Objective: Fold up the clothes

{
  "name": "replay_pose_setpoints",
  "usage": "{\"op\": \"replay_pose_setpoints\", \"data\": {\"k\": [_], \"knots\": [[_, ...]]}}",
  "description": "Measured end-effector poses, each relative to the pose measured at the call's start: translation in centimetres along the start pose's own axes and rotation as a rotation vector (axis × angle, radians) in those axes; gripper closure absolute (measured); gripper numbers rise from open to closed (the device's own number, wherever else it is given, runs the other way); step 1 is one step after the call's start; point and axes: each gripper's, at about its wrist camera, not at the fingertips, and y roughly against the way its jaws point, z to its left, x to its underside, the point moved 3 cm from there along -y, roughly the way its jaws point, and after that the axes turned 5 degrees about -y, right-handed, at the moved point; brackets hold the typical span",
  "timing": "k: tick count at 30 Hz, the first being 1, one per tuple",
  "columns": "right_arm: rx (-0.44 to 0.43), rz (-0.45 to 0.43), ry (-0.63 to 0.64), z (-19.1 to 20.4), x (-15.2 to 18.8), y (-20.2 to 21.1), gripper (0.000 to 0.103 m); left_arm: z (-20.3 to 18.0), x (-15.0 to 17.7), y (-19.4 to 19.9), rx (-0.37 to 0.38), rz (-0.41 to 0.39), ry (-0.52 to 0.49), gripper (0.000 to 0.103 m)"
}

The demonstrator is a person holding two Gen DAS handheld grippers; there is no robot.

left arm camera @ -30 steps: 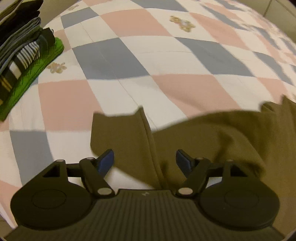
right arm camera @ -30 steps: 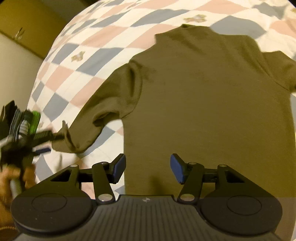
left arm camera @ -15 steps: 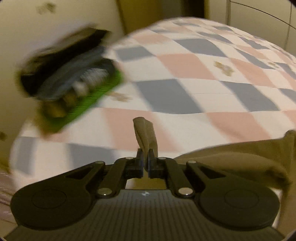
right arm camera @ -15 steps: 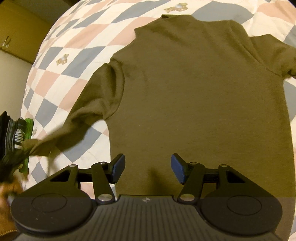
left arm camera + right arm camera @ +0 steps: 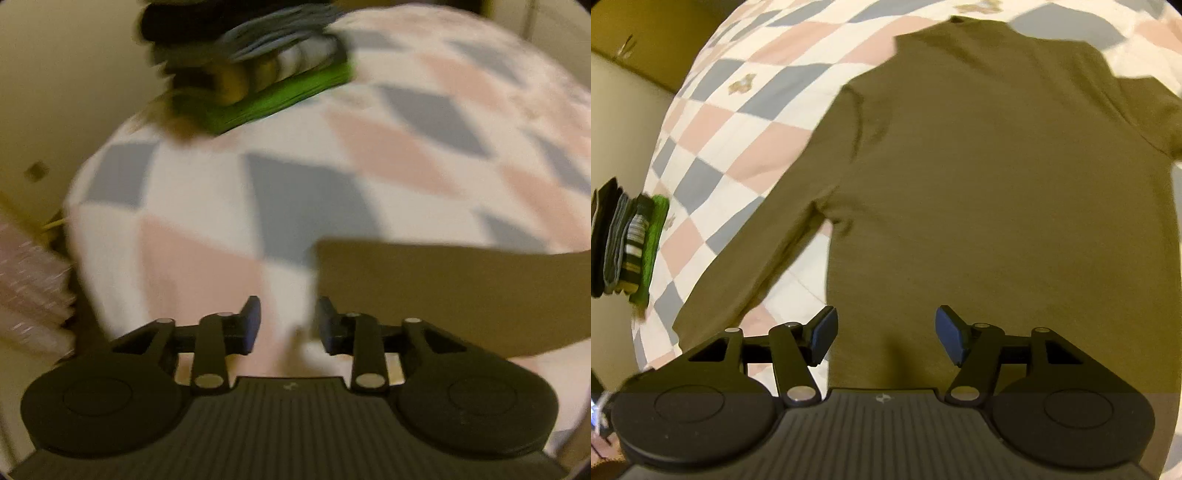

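The left gripper (image 5: pixel 288 321) is held low over a bed, its two blue-padded fingers a short way apart with nothing between them. Below the gap lies bare checked bedspread (image 5: pixel 207 258), patterned in pink, grey and white. Just to the right of the right finger lies the squared-off end of an olive sleeve (image 5: pixel 424 284), flat on the cover and not touching the pads. This view is blurred.

The right gripper (image 5: pixel 884 334) hovers over the near hem of an olive long-sleeved top (image 5: pixel 997 177), its fingers spread wide and empty. The left pad is over the gap between sleeve and body; the right pad is over the body of the garment.

There is one olive top, spread flat with its collar at the far end. There is one stack of folded clothes (image 5: pixel 251 70), holding several pieces: dark ones, grey ones, a striped one and a bright green one at the bottom. The exact count in the stack cannot be told.

The right wrist view shows the whole top: its left sleeve (image 5: pixel 753 266) runs down and leftward to the near edge of the bed, and its other sleeve goes off the right side of the frame. The stack (image 5: pixel 628 247) sits at the far left of that view, well apart from the top. The left wrist view shows only the sleeve end, with the stack at the far end of the bed, and a wall beyond the bed's left edge.
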Motion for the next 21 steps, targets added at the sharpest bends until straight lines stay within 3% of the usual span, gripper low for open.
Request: {"op": "replay_pose_setpoints", "data": {"k": [3, 6, 10, 14, 18, 21], "knots": [[0.012, -0.008, -0.036, -1.3, 1.1, 0.3, 0.042, -2.7, -0.3, -2.3, 0.03, 0.035, -0.118, 0.067], [0.023, -0.016, -0.071, -2.7, 2.1, 0.7, 0.042, -4.2, 1.4, -5.7, -0.031, 0.18, -0.201, 0.065], [0.035, -0.039, -0.133, -5.0, 3.7, 1.5, 0.04, -5.4, 2.2, -3.0, -0.019, 0.17, -0.234, 0.072], [0.031, -0.086, -0.251, -9.5, 5.5, 2.9, 0.04, -10.1, 3.3, 1.4, 0.149, 0.137, -0.343, 0.073], [0.032, -0.128, -0.355, -14.7, 6.8, 4.5, 0.04, -18.0, 5.4, 6.8, 0.411, 0.112, -0.501, 0.072], [0.015, -0.158, -0.399, -19.4, 6.6, 6.4, 0.04, -25.2, 7.9, 11.0, 0.564, 0.093, -0.59, 0.07]]}}
